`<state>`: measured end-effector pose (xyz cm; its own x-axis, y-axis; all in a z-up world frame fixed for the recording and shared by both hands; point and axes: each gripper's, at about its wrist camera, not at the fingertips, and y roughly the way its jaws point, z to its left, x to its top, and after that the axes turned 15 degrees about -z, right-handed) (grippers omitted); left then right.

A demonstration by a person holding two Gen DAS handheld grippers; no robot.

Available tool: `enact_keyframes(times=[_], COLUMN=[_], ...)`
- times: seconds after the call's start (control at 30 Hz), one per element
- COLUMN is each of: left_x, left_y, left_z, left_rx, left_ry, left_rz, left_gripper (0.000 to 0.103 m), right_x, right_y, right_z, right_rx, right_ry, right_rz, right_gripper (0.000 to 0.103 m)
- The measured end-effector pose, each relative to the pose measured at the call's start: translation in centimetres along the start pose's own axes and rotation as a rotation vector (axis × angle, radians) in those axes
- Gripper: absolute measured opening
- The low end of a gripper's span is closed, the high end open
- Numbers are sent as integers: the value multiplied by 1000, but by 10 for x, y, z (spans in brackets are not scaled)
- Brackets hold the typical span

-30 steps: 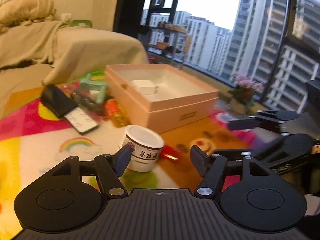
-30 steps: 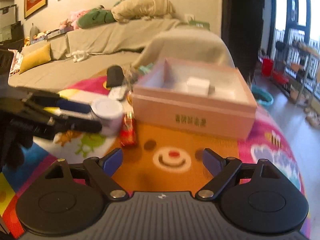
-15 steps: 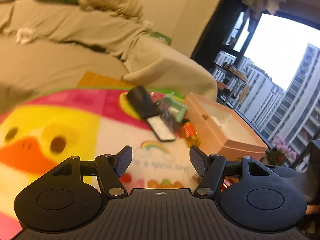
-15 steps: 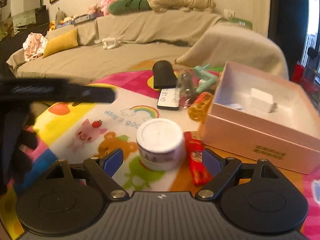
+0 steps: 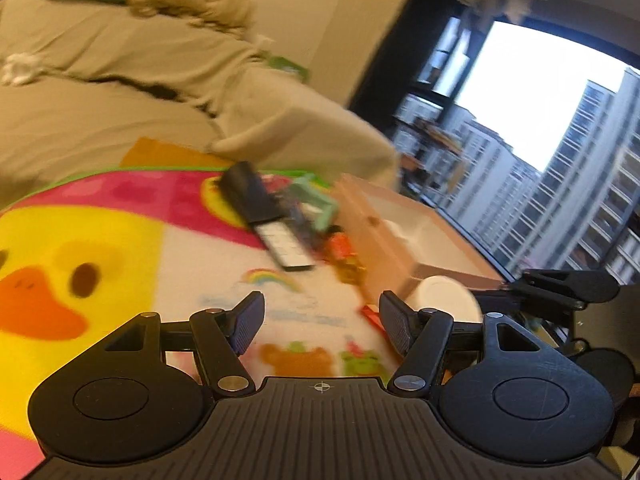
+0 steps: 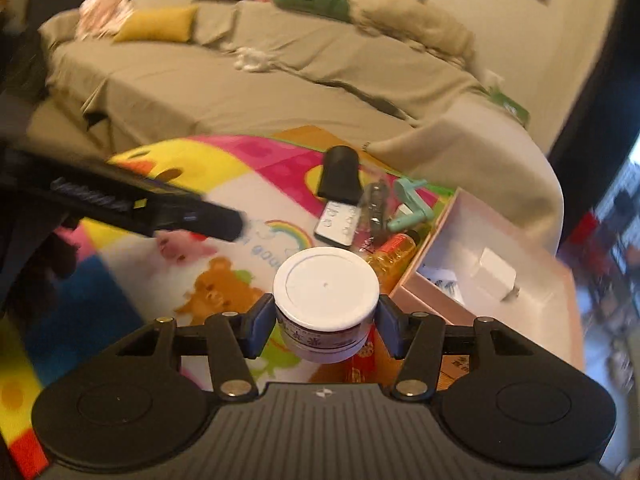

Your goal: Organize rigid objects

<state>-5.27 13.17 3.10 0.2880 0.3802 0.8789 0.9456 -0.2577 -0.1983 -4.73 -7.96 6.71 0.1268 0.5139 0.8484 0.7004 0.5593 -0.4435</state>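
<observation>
The right hand-held gripper (image 6: 326, 330) is clamped on the white-lidded jar (image 6: 326, 304) at lower centre, the left hand-held gripper (image 5: 320, 322) hangs apart and empty, so next likely comes carrying the jar into the pink box (image 6: 536, 312) at right.

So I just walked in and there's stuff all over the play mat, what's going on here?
A person is tidying with two handheld grippers. The right gripper has its fingers on either side of the white-lidded jar, next to the open pink box. The left gripper is open and holds nothing. The remote, orange bottle and other bits lie on the mat.
</observation>
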Motion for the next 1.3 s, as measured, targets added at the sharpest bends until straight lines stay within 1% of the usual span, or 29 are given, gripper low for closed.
enact_keyframes(times=[0.1,0.17,0.2,0.27,0.3,0.37,0.43,0.47,0.5,0.53,0.57,0.6,0.67,0.7,0.73,0.77,0.83,0.93,1.0,1.1,1.13,1.17,1.2,1.23,1.27,1.3], left_x=[1,-3,-4,-5,-6,-9,-11,-14,-16,-20,-24,-27,-30,-31,-30,-28,-22,-11,-6,-4,-4,-4,-5,-6,-7,-9], left_y=[6,10,11,10,10,9,6,7,8,10,11,11,10,8,6,2,-6,-19,-27,-31,-33,-34,-36,-37,-40,-42], left_z=[-18,-29,-32,-32,-30,-25,-21,-21,-21,-21,-20,-17,-11,-9,-9,-7,-3,1,0,-5,-9,-12,-16,-21,-29,-36], left_rx=[-77,-98,-94,-63,-45,-21,-13,-14,-17,-26,-36,-49,-79,-77,-64,-45,-10,23,27,24,21,9,-17,-49,-100,-141], left_ry=[44,89,102,114,113,105,105,111,116,117,109,87,30,25,35,47,53,55,70,91,102,110,115,120,129,145], left_rz=[18,36,34,39,46,62,83,103,124,152,174,186,211,210,199,186,154,97,67,47,40,34,30,32,35,39], left_gripper=[69,70,69,66,64,62,59,54,47,44,37,35,35,35,35,35,35,35,36,36,36,36,36,36,36,36], right_x=[1,0,0,1,1,3,5,4,4,3,3,3,3,2,1,1,-1,-6,-9,-9,-9,-9,-9,-10,-13,-17], right_y=[-10,-17,-22,-28,-33,-39,-43,-44,-42,-40,-38,-37,-38,-39,-39,-39,-36,-27,-22,-24,-27,-31,-35,-42,-49,-56], right_z=[9,15,18,20,20,20,18,17,16,16,15,15,16,15,14,12,9,6,3,-8,-13,-19,-25,-31,-37,-42], right_rx=[27,46,52,56,57,49,51,53,54,58,66,76,87,100,111,118,127,137,128,103,91,78,66,56,52,47], right_ry=[-23,-29,-34,-32,-28,-30,-23,-12,-1,14,33,43,49,53,61,69,95,139,156,201,218,235,252,271,285,289], right_rz=[11,4,-3,-6,-19,-43,-53,-54,-50,-42,-33,-33,-31,-29,-23,-12,16,30,32,6,0,-4,-9,-19,-34,-43], right_gripper=[54,54,54,54,54,54,54,54,54,54,54,54,54,54,50,43,43,43,43,43,47,58,64,73,76,76])
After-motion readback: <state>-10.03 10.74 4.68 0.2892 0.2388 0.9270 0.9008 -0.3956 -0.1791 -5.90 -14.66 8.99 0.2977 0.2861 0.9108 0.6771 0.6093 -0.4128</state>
